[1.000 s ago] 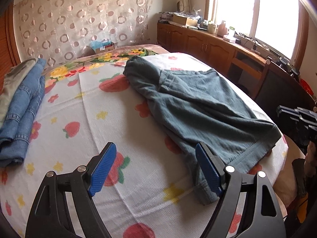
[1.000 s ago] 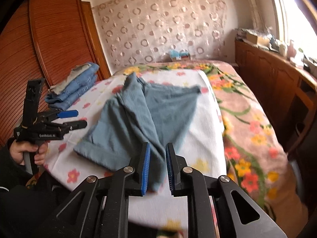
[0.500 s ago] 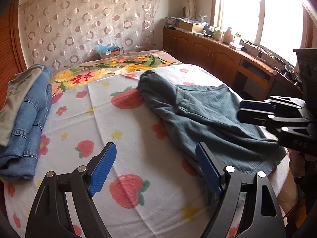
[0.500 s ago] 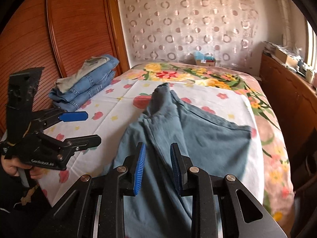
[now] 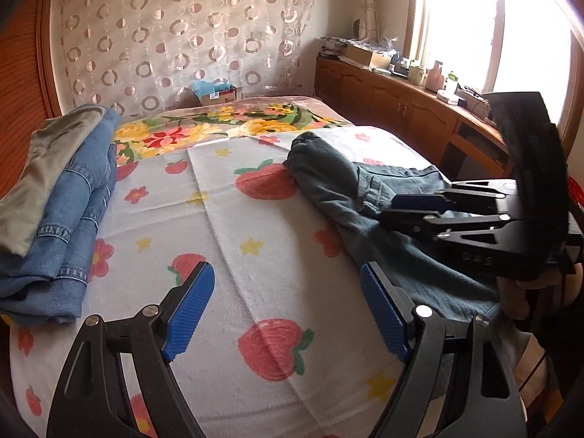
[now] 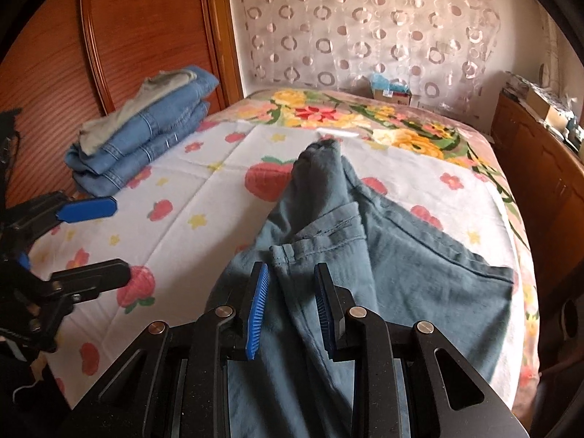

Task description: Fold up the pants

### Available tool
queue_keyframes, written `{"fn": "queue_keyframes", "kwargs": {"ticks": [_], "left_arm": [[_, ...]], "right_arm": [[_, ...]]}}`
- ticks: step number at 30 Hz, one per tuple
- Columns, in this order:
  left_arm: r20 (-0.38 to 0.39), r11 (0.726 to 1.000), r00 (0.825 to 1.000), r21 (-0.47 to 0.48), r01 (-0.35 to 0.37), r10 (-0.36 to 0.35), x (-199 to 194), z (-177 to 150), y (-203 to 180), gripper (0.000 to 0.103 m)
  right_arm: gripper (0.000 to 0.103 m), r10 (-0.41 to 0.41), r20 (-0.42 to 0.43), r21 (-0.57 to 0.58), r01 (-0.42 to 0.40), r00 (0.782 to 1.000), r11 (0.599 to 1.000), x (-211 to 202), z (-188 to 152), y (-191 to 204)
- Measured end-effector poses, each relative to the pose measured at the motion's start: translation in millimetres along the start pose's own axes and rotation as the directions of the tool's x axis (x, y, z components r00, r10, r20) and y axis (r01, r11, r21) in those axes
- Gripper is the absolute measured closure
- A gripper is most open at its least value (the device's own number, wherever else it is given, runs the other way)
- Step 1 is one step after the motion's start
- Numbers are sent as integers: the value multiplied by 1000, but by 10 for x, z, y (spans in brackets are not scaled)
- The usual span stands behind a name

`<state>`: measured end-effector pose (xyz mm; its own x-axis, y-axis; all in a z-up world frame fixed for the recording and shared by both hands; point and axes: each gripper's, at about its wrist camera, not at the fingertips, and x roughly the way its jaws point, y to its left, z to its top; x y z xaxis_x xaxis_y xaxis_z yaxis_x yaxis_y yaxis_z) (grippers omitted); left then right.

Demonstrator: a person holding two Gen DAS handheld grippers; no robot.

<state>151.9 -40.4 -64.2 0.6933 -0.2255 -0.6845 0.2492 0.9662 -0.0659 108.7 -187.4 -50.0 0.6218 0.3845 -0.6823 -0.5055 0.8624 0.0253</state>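
Grey-blue pants lie rumpled on the strawberry-print sheet, one part bunched toward the far end; they also show in the left wrist view. My right gripper hovers over the near part of the pants, jaws a little apart with a fold edge between them, gripping nothing; in the left wrist view it is seen from the side above the pants. My left gripper is wide open and empty over bare sheet left of the pants; it shows at the left of the right wrist view.
A stack of folded blue jeans and a grey-green garment lies at the bed's left edge by the wooden wardrobe. A floral blanket covers the far end. A wooden cabinet runs along the window side.
Both grippers have moved forward over the bed. My right gripper's jaws have opened wider and now sit over the pants' fold edge. The pants have not moved.
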Motion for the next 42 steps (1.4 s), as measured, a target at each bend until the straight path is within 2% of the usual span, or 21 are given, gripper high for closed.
{"fn": "queue_keyframes", "kwargs": {"ticks": [6, 7, 10, 16, 22, 25, 29, 36, 42], "left_arm": [[-12, 1000, 1000, -1, 6, -6, 32, -50, -23, 20], [-13, 1000, 1000, -1, 7, -7, 32, -48, -32, 20], [-15, 1000, 1000, 3, 11, -11, 36, -53, -52, 20], [-19, 1000, 999, 16, 26, -25, 43, -77, -142, 20], [-35, 998, 999, 40, 42, -41, 99, -108, -271, 20], [-44, 998, 998, 48, 48, -46, 137, -116, -331, 20], [-54, 996, 997, 72, 50, -46, 163, -131, -420, 20], [-66, 996, 997, 75, 50, -45, 182, -154, -439, 20], [-65, 996, 997, 73, 50, -45, 175, -161, -436, 20]], "right_arm": [[77, -40, -38, -31, 39, 998, 999, 179, 85, 45], [91, -46, -41, -38, 44, 998, 998, 197, 98, 61], [96, -31, -12, -18, 31, 999, 999, 113, 135, 36], [97, -53, 61, 39, 51, 997, 998, -200, 161, -171], [97, -81, 74, 104, 73, 994, 992, -363, 107, -457], [97, -56, 74, 128, 46, 996, 991, -395, 64, -514], [97, -101, 74, 115, 92, 992, 989, -412, 48, -504], [98, -171, 79, 166, 157, 982, 974, -473, 75, -734], [98, -242, 34, 221, 229, 970, 948, -467, 1, -1012]]}}
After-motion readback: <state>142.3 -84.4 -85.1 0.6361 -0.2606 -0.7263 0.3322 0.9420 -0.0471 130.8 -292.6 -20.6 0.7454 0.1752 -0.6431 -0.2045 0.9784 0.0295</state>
